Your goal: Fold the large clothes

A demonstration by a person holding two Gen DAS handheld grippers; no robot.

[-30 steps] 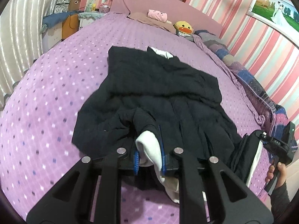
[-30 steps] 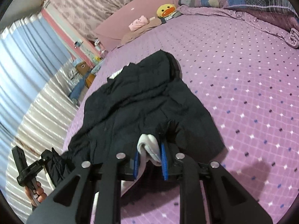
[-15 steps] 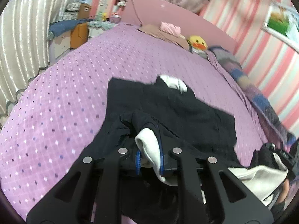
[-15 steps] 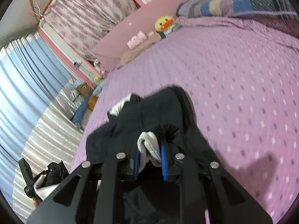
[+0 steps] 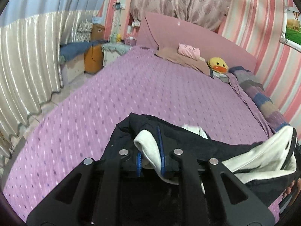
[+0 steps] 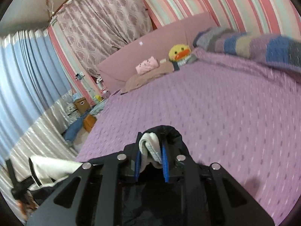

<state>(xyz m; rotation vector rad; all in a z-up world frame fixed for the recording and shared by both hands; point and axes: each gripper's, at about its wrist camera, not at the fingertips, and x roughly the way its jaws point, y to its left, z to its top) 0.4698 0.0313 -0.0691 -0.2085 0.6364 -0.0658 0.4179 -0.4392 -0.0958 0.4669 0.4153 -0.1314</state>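
Purple dotted bedspread (image 5: 150,86) fills both views, with a pink headboard (image 5: 188,33), a yellow duck plush (image 5: 218,65) and a striped blanket (image 6: 254,45) at the far end. Near the bed's left side stands a cardboard box (image 6: 81,104); its contents cannot be made out. The left gripper (image 5: 150,160) is clamped on a bunched fold of the dark garment (image 5: 188,143), white lining showing between its blue pads (image 5: 161,158). The right gripper (image 6: 150,160) is likewise closed on a fold of the same garment. The cloth hangs between the two, apparently running crosswise from one gripper to the other, raised over the near end of the bed. Its lower part is hidden behind the gripper bodies, and motion blur softens its edges.
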